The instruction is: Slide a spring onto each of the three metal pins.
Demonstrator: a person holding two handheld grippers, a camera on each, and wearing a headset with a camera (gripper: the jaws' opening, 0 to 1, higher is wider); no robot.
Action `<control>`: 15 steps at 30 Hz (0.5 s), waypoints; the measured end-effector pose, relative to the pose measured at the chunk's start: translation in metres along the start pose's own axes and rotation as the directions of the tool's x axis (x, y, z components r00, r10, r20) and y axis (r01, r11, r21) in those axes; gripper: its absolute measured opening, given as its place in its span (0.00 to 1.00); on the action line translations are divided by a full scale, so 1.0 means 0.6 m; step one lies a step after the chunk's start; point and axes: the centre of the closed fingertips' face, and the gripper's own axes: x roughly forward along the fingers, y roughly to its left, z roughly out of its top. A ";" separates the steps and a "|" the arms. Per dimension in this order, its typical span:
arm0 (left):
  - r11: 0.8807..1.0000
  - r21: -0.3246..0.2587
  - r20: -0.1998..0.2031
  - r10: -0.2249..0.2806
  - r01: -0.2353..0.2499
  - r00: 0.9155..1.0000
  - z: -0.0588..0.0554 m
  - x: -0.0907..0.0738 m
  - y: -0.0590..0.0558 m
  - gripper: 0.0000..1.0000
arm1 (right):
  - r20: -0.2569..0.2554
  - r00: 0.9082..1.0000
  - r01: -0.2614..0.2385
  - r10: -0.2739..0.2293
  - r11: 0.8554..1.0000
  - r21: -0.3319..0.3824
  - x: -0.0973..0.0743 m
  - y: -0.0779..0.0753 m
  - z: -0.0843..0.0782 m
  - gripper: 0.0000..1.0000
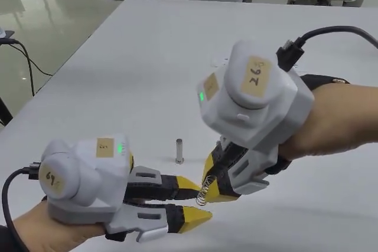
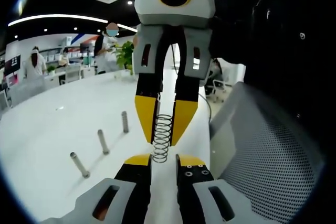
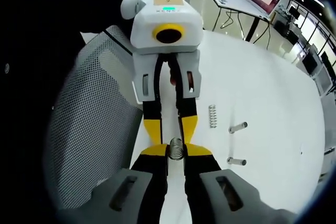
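**Head view, left to right.** The left gripper (image 1: 195,200) is lying low at the near edge of the white table (image 1: 147,57) and pointing right. Its jaws are standing partly apart and gripping nothing. Just beyond its tips one metal pin (image 1: 179,150) is standing upright on the table. The right gripper (image 1: 215,190) is reaching down and leftward from the right, its jaws pinching a spring (image 1: 204,193). The spring is hanging between the yellow tips of the two grippers, above the table and near that pin but apart from it.

**Left gripper view, left to right.** Three pins are standing in a row on the table: the near pin (image 2: 80,164), the middle pin (image 2: 103,141) and the far pin (image 2: 125,121), each showing a bare shaft. At centre the right gripper is coming down from the top with the spring clamped between its tips. The lower end of the coil is reaching the gap between the left gripper's own tips; whether it is touching them cannot be told. A mesh chair (image 2: 262,145) is standing at the right.

**Right gripper view, left to right.** The mesh chair is lying at the left, and the spring is showing end-on between the right gripper's nearly closed tips. A second spring (image 3: 212,115) is lying loose on the table, beside two pins further right.
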 end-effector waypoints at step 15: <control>0.997 -0.039 0.005 0.063 -0.062 0.998 -0.007 -0.008 0.021 0.35 | -0.005 1.000 0.016 -0.016 0.999 0.032 -0.007 -0.011 -0.018 0.08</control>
